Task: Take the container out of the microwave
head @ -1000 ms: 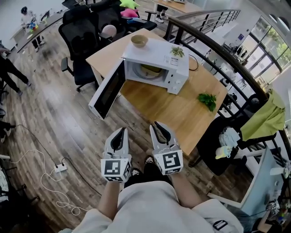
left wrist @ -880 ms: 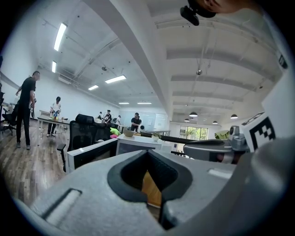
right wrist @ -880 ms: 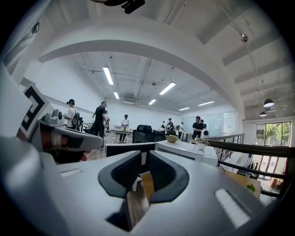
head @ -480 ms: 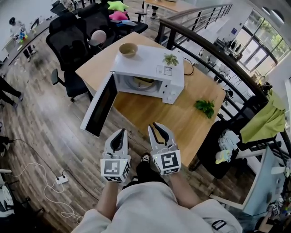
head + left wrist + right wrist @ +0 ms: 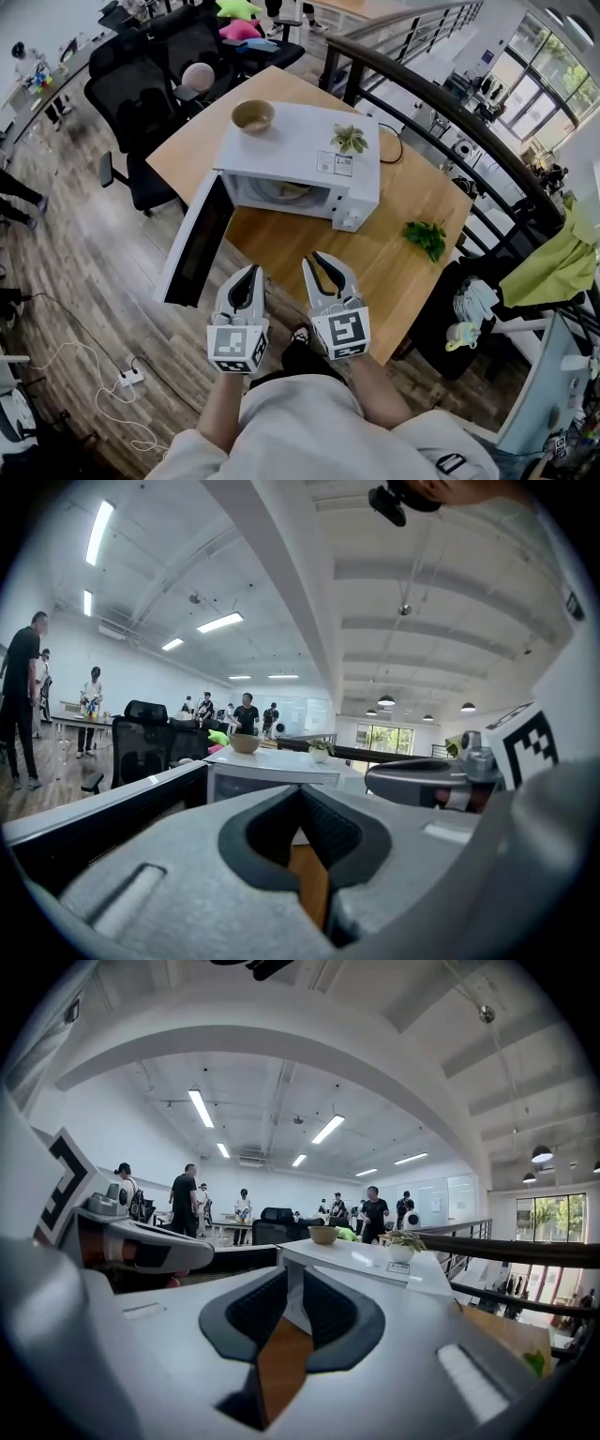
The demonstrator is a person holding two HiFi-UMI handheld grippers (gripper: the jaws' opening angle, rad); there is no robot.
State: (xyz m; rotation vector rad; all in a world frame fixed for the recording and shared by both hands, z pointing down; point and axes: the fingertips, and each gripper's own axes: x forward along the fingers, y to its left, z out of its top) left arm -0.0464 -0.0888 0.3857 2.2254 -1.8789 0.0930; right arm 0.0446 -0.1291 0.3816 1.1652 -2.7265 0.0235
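Note:
The white microwave (image 5: 309,159) stands on the wooden table (image 5: 309,239), its door (image 5: 192,246) swung wide open to the left. Inside its cavity a pale round container (image 5: 286,191) shows only in part. Both grippers hang side by side in front of the table's near edge, pointing at the microwave and well short of it. My left gripper (image 5: 250,274) has its tips together and holds nothing. On my right gripper (image 5: 328,264) the jaws stand a narrow slit apart, with nothing between them. In the gripper views the microwave (image 5: 272,778) (image 5: 361,1262) lies straight ahead.
A brown bowl (image 5: 253,115) and a small potted plant (image 5: 350,138) sit on the microwave's top. Green leaves (image 5: 427,236) lie on the table's right part. Black office chairs (image 5: 141,103) stand to the left, and a dark curved railing (image 5: 450,103) runs behind. People stand far off.
Table and microwave have come nearer and lower in the head view as I moved forward. Both grippers keep the same pose and the same jaw gaps.

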